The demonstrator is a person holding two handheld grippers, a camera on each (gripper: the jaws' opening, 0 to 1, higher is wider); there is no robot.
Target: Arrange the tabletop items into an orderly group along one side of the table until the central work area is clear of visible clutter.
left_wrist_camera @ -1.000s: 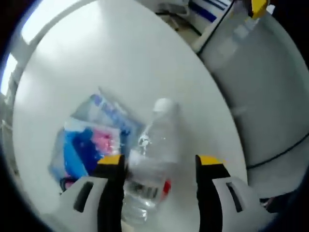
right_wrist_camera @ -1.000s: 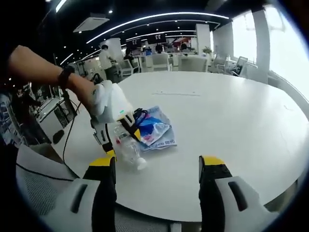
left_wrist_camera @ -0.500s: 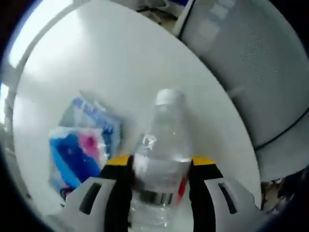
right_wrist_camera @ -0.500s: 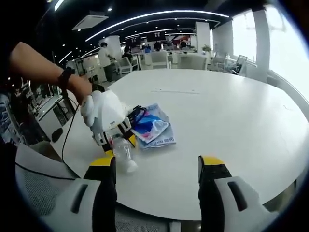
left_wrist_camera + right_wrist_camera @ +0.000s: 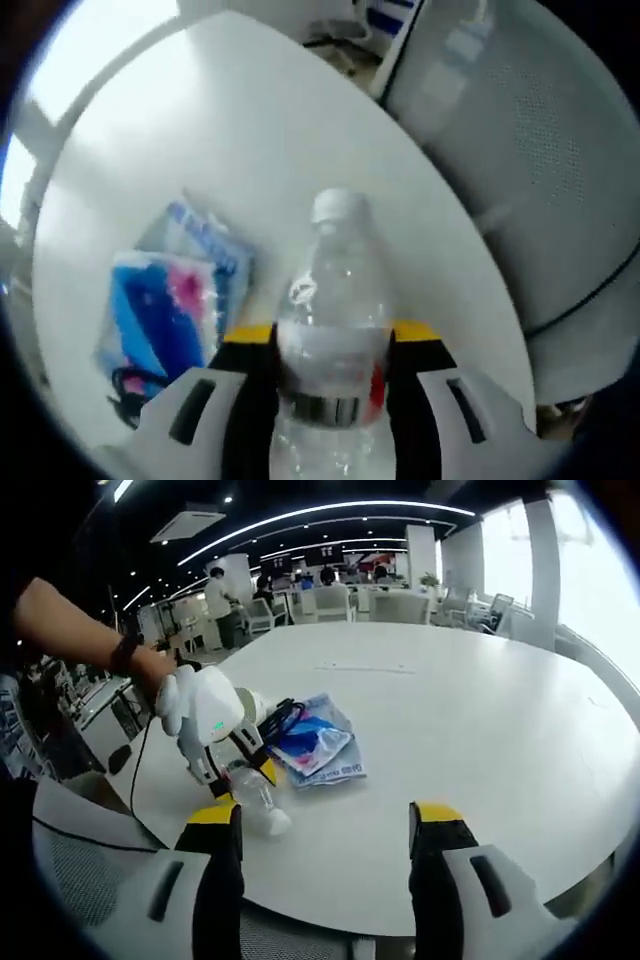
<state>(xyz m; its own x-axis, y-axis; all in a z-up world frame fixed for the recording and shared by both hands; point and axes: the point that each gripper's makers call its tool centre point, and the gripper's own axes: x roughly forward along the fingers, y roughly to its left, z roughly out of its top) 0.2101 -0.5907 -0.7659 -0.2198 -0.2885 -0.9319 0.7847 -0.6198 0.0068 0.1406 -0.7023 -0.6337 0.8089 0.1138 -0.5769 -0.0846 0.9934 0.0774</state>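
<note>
A clear plastic water bottle (image 5: pixel 333 320) with a white cap and a red-edged label stands between the yellow-tipped jaws of my left gripper (image 5: pixel 330 335), which is shut on its body. In the right gripper view the same bottle (image 5: pixel 255 798) is near the table's near left edge, held by the left gripper (image 5: pixel 238 765) in a white-gloved hand. A blue, pink and white plastic packet (image 5: pixel 165 300) lies flat on the white table just left of the bottle, and the packet (image 5: pixel 315 742) has a dark cord at its corner. My right gripper (image 5: pixel 325 825) hangs open above the table's near edge, holding nothing.
The round white table (image 5: pixel 470 730) stretches far and right of the packet. A grey mesh chair back (image 5: pixel 530 150) stands close beyond the table edge, and the chair (image 5: pixel 90 880) sits at the near left. Desks, chairs and a standing person (image 5: pixel 215 600) are in the background.
My left gripper has shut on the bottle, which lay tilted between open jaws a second ago. The left hand drifted slightly left and lower in the right gripper view. The right gripper has stayed put.
</note>
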